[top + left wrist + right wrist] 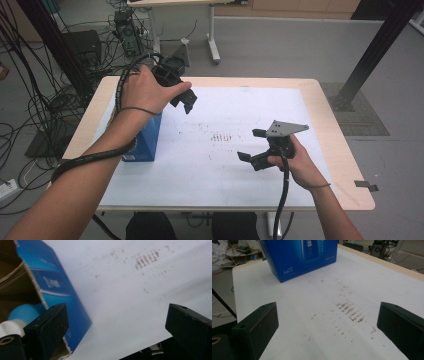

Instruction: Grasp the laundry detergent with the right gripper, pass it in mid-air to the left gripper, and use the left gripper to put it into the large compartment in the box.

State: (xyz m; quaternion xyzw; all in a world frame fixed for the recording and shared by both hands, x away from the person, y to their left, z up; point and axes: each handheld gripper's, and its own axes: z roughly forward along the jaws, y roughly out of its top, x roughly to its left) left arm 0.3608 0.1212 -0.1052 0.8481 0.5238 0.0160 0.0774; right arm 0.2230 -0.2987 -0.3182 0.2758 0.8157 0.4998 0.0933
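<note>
A blue carton (144, 139) stands upright on the white sheet (240, 175) at the table's left. Its top is open, and a blue and white rounded thing (21, 313) sits inside. My left gripper (183, 103) hovers above the carton's far right corner, tilted down, jaws wide apart and empty (116, 315). My right gripper (251, 145) is held low over the sheet's right half, pointing left toward the carton (299, 255), open with nothing between its fingers (327, 315).
Brown smudges (220, 136) mark the middle of the sheet. The wooden table edge (345, 150) runs on the right. Cables (30, 110) and equipment lie on the floor at left. A black frame post (372, 50) stands far right.
</note>
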